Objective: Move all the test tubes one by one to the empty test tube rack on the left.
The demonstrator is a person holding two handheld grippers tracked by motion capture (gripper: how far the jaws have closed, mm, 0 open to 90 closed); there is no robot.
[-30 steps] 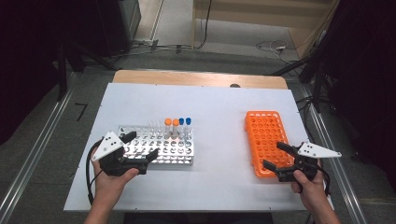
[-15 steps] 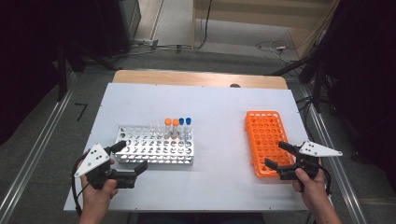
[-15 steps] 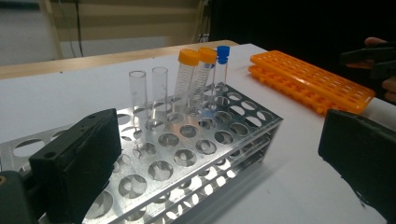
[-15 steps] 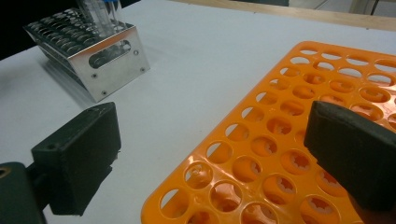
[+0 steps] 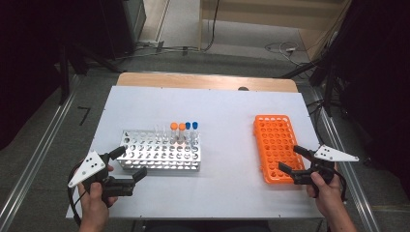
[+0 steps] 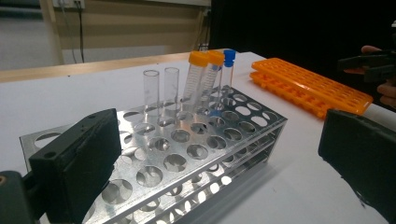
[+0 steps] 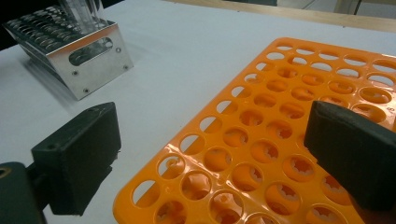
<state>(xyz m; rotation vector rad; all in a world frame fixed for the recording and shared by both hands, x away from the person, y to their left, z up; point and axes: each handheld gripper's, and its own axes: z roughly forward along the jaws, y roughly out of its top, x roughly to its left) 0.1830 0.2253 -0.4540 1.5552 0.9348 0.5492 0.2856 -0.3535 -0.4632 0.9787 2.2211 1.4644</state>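
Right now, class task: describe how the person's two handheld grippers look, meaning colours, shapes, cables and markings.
Both the left gripper and the right gripper have black bodies with two blocky black jaws. Each carries a pale grey three-cornered plate marked with small dark dots. A black cable loops from the left one. No sleeves are visible; the forearms are bare.

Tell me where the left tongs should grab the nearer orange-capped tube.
Just under the cap of the orange-capped tube, coming from above: it leans in the metal rack with neighbours close beside it, so only the top is free. Left tongs are open.
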